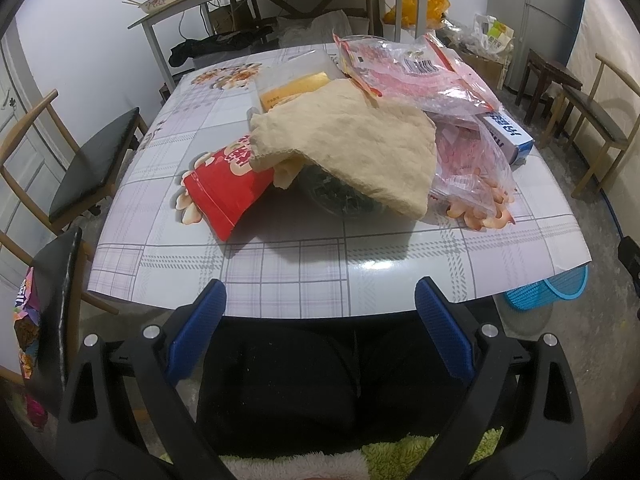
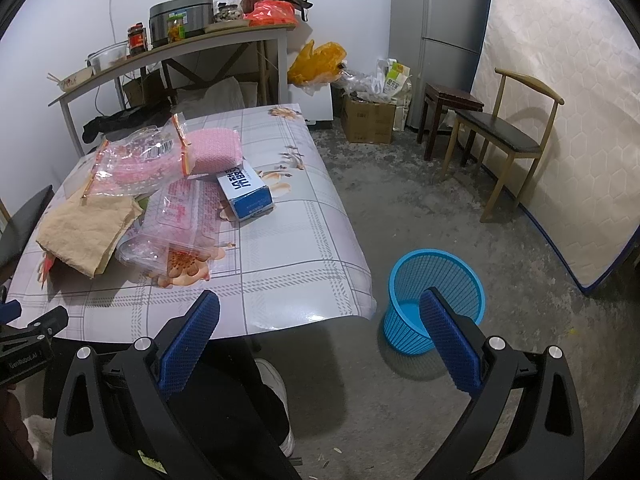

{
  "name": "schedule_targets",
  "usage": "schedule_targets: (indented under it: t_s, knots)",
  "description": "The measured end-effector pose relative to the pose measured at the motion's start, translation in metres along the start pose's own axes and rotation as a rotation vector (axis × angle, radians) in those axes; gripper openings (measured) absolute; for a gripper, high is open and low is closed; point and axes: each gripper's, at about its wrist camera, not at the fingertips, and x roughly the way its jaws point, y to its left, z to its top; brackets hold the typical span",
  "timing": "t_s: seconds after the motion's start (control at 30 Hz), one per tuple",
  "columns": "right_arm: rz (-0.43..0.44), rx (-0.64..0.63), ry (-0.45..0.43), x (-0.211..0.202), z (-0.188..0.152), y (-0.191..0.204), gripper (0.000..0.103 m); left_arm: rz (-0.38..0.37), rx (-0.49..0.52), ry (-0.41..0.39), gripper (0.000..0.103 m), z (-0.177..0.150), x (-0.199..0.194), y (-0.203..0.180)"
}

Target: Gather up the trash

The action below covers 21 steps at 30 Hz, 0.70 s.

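A pile of trash lies on the table: a red snack bag, a beige cloth draped over a dark bowl, clear pink plastic bags and a blue-and-white box. The right wrist view has the same cloth, bags, box and a pink sponge-like pad. A blue mesh bin stands on the floor right of the table. My left gripper is open at the table's near edge. My right gripper is open, empty, between table corner and bin.
Chairs stand left of the table and by the right wall. A shelf-table with jars and a cooker is behind. A fridge, a cardboard box, a stool and a mattress stand at the right. A person's dark-clothed legs are below.
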Motion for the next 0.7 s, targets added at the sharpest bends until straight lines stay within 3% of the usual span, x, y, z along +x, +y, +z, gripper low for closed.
schedule_targets:
  t_s: [0.7]
  knots:
    - [0.014,0.018,0.014,0.0053,-0.0028,-0.0045,0.097,0.007,0.01,0.013,0.091,-0.0019,0.0027,-0.0036]
